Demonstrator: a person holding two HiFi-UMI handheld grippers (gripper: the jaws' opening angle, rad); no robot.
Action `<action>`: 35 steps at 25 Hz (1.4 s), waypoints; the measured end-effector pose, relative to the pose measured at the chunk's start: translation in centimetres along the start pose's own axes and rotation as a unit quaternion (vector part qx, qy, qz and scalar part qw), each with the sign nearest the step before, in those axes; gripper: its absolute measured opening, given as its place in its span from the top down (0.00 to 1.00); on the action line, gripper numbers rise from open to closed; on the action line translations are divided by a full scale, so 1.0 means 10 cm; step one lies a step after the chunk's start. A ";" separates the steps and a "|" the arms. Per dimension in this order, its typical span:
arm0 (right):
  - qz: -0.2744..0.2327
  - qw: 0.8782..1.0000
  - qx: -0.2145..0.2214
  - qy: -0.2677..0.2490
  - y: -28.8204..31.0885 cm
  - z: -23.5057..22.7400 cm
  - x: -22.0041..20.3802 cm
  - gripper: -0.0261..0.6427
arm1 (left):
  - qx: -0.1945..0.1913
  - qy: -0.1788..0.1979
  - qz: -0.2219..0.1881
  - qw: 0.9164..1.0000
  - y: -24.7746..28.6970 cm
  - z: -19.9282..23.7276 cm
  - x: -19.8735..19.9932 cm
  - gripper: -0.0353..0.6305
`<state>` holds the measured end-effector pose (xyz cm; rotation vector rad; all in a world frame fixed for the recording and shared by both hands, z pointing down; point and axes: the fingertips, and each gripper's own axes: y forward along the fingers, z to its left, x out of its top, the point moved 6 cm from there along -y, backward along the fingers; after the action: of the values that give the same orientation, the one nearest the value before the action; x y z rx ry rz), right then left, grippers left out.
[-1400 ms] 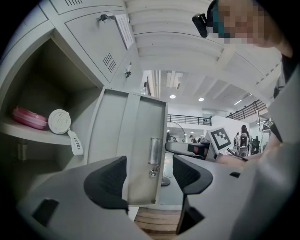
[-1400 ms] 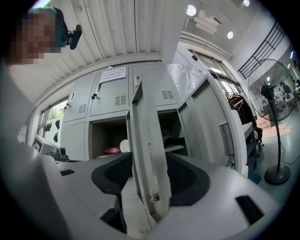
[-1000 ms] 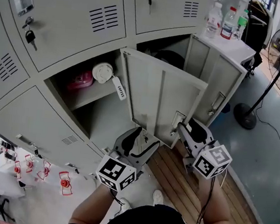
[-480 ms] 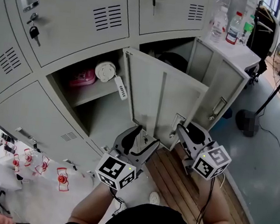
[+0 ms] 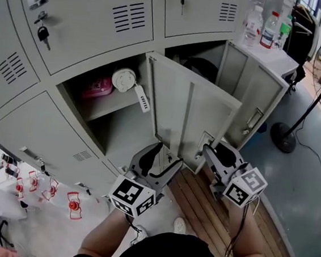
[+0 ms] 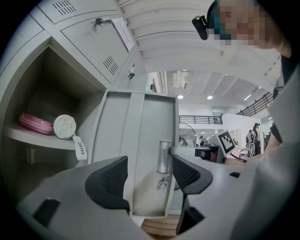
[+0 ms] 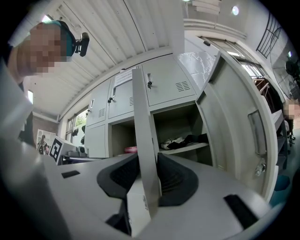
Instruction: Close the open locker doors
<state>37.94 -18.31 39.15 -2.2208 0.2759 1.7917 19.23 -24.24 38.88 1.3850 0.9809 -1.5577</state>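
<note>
A: Right gripper (image 7: 147,180)?
B: Jaws clamped on the free edge of the middle locker door (image 5: 190,117), a pad on each face. The door is swung well out.
A: Left gripper (image 6: 149,176)?
B: Jaws wide apart, gripping nothing. Same door's inner face and latch (image 6: 164,161) sit just beyond the gap.
A: Other one?
B: Right-hand locker door (image 5: 260,101) is open too, apart from both grippers.

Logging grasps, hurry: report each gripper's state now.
Left gripper: open, holding nothing.
Right gripper: shut on the near door, at its edge.
</note>
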 end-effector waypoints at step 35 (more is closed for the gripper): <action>0.009 0.996 0.082 -0.036 0.63 1.66 -0.37 0.72 | 0.039 -0.006 -0.011 0.999 -1.50 0.63 0.13 0.47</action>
<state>19.82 -18.85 38.91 -2.0437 0.4140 1.7856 2.93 -24.73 38.67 1.4205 0.9400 -1.6336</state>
